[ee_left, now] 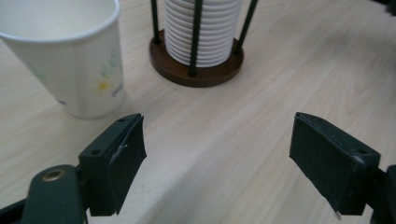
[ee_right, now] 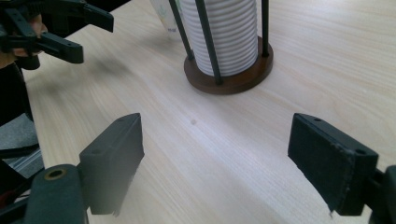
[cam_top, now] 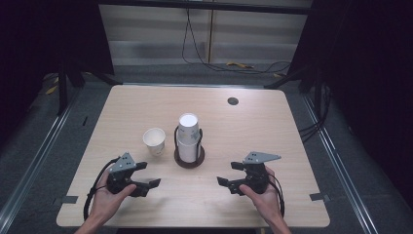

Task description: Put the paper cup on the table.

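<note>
White cups (cam_top: 188,138) stacked in holder (cam_top: 189,159)

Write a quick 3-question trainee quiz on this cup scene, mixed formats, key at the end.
1. True or false: the loose paper cup stands upright on the table, apart from the cup holder.
2. Multiple choice: where is the stack of cups? A) lying flat on the table B) inside the holder's rods, on its round brown base C) between the left gripper's jaws
3. Short answer: what do the left gripper and the right gripper hold?

Key
1. True: it stands open end up, just left of the holder in the high view.
2. B
3. Nothing: both have their jaws open over bare table.
</note>
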Tool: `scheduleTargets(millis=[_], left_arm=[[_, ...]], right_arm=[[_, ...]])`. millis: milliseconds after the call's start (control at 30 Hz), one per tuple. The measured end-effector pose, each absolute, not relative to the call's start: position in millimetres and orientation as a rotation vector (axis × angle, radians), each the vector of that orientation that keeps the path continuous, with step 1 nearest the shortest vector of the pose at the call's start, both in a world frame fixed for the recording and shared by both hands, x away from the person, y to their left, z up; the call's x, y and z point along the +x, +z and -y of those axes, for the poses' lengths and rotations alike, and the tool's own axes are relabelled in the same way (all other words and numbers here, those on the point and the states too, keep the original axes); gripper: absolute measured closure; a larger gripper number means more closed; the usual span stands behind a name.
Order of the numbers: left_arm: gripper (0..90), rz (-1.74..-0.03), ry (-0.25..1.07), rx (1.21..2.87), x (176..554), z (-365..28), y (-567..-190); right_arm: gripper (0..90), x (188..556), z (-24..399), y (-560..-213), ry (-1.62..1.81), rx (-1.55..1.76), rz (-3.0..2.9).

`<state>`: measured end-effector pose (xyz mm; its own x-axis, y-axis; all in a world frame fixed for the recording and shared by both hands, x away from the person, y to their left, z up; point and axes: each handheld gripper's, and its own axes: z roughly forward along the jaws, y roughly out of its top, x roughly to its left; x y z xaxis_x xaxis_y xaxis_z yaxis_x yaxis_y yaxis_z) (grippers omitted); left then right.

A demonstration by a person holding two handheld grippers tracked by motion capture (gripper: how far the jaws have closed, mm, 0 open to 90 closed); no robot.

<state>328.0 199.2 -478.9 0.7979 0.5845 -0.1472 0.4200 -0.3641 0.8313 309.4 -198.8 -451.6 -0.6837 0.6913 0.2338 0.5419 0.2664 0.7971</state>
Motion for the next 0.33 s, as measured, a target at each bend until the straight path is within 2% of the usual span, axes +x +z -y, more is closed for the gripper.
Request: scheduleTargets(millis=[167, 267, 333], left_arm=[[18.0, -0.757, 0.162, 1.983, 324.9, -199.7, -485.4], [18.0, -0.753, 0.220, 1.997, 324.0, -199.8, -487.2], [17.9, -0.781, 0.206, 1.981, 324.8, -200.7, -489.7]], right_arm=[[17.9, 309.7, 199.1, -456.5, 1.384, 1.185, -2.361], [18.5, 311.2, 199.6, -457.8, 1.380, 1.195, -2.349], [20.8, 312.3, 200.9, -459.3, 1.393, 1.208, -2.345]])
